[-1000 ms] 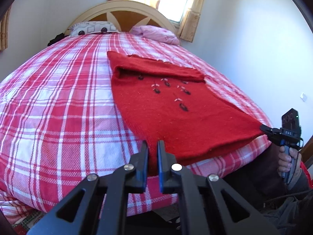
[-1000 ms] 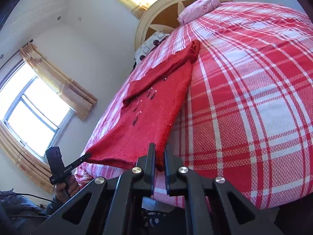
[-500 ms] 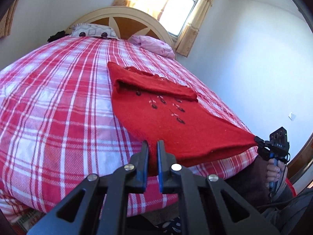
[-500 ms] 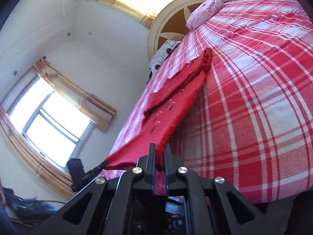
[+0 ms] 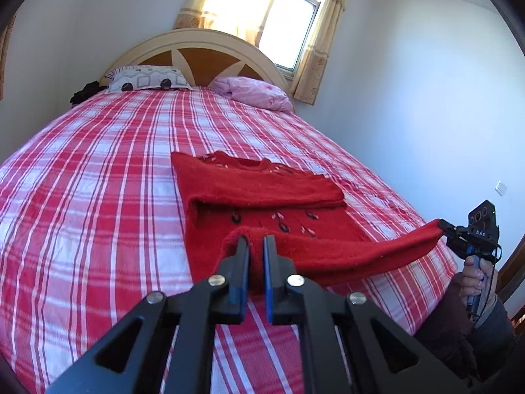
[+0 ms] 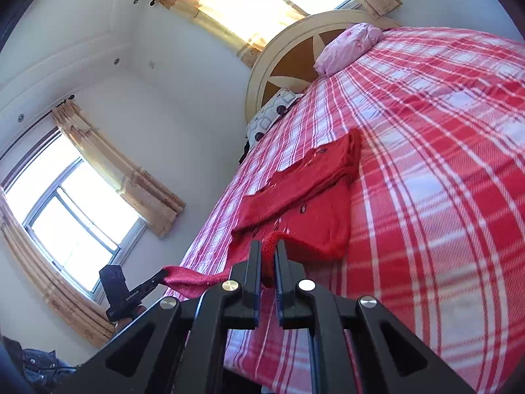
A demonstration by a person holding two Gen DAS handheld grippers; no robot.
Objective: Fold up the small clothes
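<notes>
The bottom edge of the red sweater [image 5: 275, 197] is now lifting off the bed [image 5: 98, 177]. The left gripper [image 5: 255, 246] and right gripper [image 6: 268, 252] are each pinching a corner, carrying it forward to fold it.

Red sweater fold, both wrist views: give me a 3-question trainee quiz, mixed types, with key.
1. True or false: the left tool and right tool each clamp a bottom corner of the red sweater.
2. Multiple choice: the hem stretched between the tools is (A) flat on the plaid bedspread, (B) lifted above the bed, (C) tucked under the pink pillow.
3. Fill in: a sleeve lies folded across the sweater's ____.

Key: 1 true; 2 B; 3 chest.
</notes>
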